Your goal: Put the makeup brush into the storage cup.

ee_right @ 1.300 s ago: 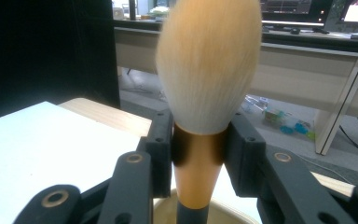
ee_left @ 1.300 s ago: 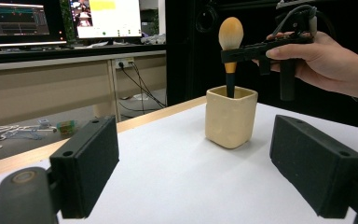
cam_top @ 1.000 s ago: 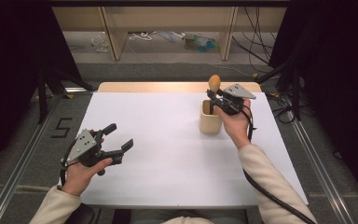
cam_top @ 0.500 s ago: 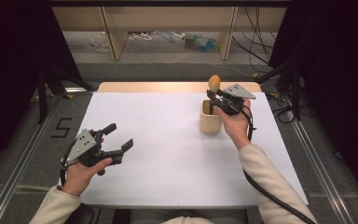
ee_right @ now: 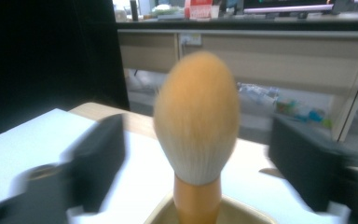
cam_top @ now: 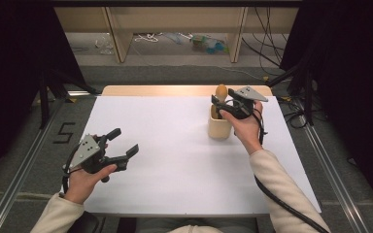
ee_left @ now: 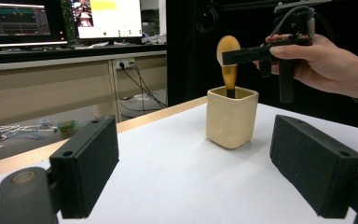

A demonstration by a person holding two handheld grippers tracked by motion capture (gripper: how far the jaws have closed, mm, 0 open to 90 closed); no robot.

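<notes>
Brush (cam_top: 221, 92) stands in cup (cam_top: 219, 128); right gripper (cam_top: 222, 103) just opened, released (left gripper (cam_top: 121, 141) open, empty). Placement looks done; withdrawal remains.

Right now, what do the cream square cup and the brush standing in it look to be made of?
The cream square cup looks like glazed ceramic or plastic: smooth with a soft sheen. The orange-tipped brush has fine soft bristles, likely synthetic, on an orange handle, possibly wood or plastic.

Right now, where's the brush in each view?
High view: brush upper right of centre, standing in the cream cup, beside the right hand-held gripper.
Left gripper view: brush upper centre-right, head up, rising from the cup.
Right gripper view: brush dead centre, close, between open jaws.
Shared landmark: the cream cup.
</notes>
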